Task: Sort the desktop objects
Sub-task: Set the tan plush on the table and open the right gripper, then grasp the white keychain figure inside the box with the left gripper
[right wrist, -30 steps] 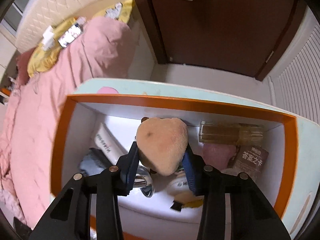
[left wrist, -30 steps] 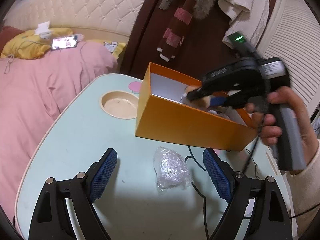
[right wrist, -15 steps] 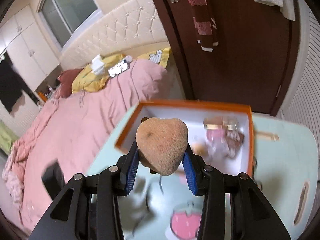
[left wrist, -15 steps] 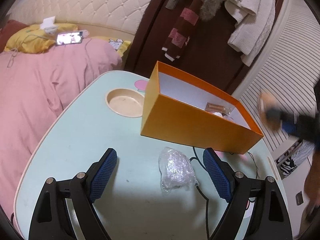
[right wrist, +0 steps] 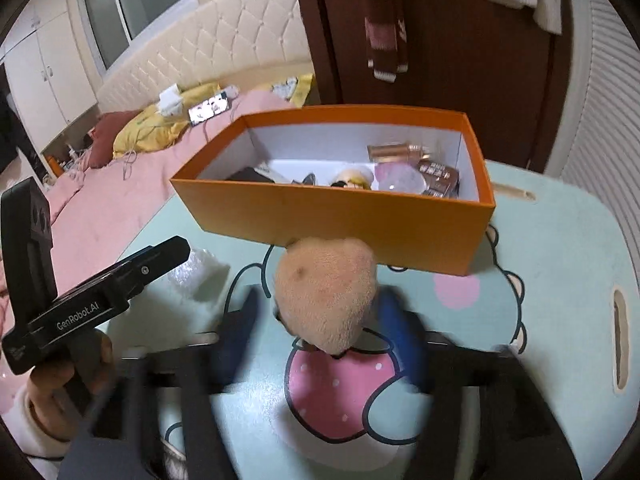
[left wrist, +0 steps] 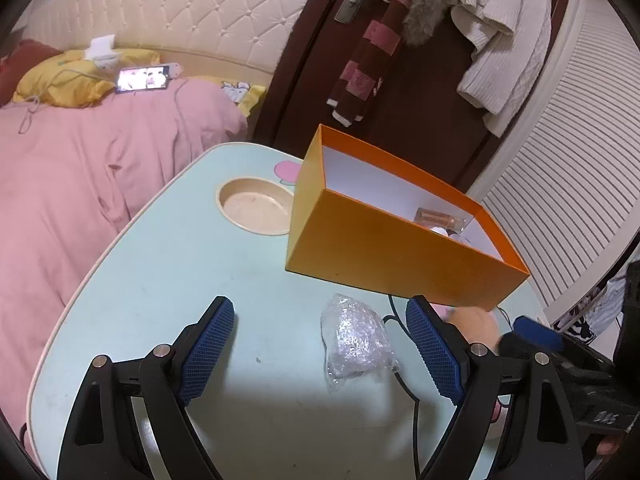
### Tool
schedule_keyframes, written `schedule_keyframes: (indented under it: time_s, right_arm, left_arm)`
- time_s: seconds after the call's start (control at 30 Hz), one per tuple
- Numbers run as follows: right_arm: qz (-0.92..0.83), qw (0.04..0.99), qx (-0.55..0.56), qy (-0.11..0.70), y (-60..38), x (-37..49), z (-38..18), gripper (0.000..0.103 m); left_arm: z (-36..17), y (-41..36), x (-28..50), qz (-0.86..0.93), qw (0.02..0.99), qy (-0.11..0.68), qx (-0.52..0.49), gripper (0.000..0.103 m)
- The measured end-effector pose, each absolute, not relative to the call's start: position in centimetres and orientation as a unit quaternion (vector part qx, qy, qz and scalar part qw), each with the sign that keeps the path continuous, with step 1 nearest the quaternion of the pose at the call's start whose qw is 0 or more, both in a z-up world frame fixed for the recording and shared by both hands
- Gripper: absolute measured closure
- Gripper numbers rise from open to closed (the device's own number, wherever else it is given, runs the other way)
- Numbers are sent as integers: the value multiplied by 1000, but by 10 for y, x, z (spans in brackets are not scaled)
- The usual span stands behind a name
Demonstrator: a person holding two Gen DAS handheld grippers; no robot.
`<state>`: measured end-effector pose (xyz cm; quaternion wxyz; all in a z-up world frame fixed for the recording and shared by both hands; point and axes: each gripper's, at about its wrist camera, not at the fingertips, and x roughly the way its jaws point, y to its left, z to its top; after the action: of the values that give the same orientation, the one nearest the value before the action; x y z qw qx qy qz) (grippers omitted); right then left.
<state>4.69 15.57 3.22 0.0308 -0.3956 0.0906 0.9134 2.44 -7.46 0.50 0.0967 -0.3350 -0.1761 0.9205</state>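
Tan heart-shaped plush sponge [right wrist: 326, 294] sits low over the pale green surface [right wrist: 560, 280], just before the orange cardboard box [right wrist: 340, 216], between the blurred right claw's [right wrist: 320, 320] pads, which look parted around it. The left claw [left wrist: 320, 344] gapes empty over a crinkled clear plastic bag [left wrist: 356, 338] lying outside the box. Only the right view shows bottles and packets already boxed.

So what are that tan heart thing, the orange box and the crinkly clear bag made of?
Heart: apparently plush fabric, matte and fuzzy, with a soft nap.
Orange box: likely stiff cardboard, smooth matte, with crisp folded edges and white lining.
Bag: seemingly thin clear plastic film, with glossy wrinkles catching light.
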Motion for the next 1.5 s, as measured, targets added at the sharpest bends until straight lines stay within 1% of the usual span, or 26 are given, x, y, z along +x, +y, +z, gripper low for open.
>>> schedule_keyframes:
  time_s: [0.1, 0.27, 0.43, 0.47, 0.6, 0.7, 0.73, 0.77, 0.8, 0.83, 0.97, 1.07, 1.1, 1.17, 1.2, 1.23, 1.37, 1.5]
  right_arm:
    - [928, 24, -356, 104, 157, 59, 37, 17]
    - [927, 26, -357, 110, 166, 64, 31, 17]
    - [920, 40, -361, 144, 182, 71, 20, 17]
    - [922, 40, -356, 143, 182, 72, 20, 17]
    - [925, 35, -350, 146, 182, 72, 20, 17]
    - [923, 32, -351, 154, 183, 73, 19, 17]
    - [923, 32, -350, 157, 184, 75, 18, 17]
    - [923, 31, -348, 161, 186, 76, 18, 17]
    - [923, 30, -346, 165, 187, 77, 19, 17]
    - [923, 29, -345, 168, 188, 77, 19, 17]
    - [923, 26, -342, 175, 192, 80, 18, 17]
    - [921, 25, -343, 182, 194, 80, 17, 17]
    - [920, 25, -344, 185, 196, 80, 17, 17]
    - [919, 24, -345, 191, 198, 79, 16, 17]
    - [918, 24, -345, 194, 199, 79, 16, 17]
    - [917, 23, -346, 197, 200, 79, 15, 17]
    - [914, 23, -347, 207, 203, 78, 15, 17]
    - [912, 22, -351, 212, 204, 77, 13, 17]
  left_arm:
    - [6, -75, 25, 921, 96, -177, -334, 16]
    - [14, -71, 25, 927, 97, -159, -327, 16]
    - [51, -56, 19, 939, 119, -132, -294, 16]
    - [58, -51, 12, 939, 124, -121, -298, 16]
    - [67, -11, -36, 908, 169, -78, -374, 16]
    - [73, 19, -72, 879, 203, -45, -428, 22]
    - [75, 29, -84, 869, 213, -34, -446, 28]
    - [77, 39, -96, 857, 224, -23, -463, 30]
    - [78, 49, -108, 845, 234, -12, -480, 34]
    - [72, 57, -115, 835, 238, -7, -497, 36]
    - [47, 83, -131, 805, 248, 47, -537, 36]
    - [30, 99, -139, 781, 262, 78, -562, 43]
    - [25, 102, -140, 773, 270, 82, -568, 48]
    - [22, 101, -143, 767, 285, 58, -572, 52]
    - [22, 101, -142, 768, 288, 53, -569, 62]
    - [22, 101, -142, 770, 290, 49, -566, 67]
    - [26, 102, -129, 785, 283, 47, -549, 67]
    - [57, 89, -120, 802, 287, -3, -524, 67]
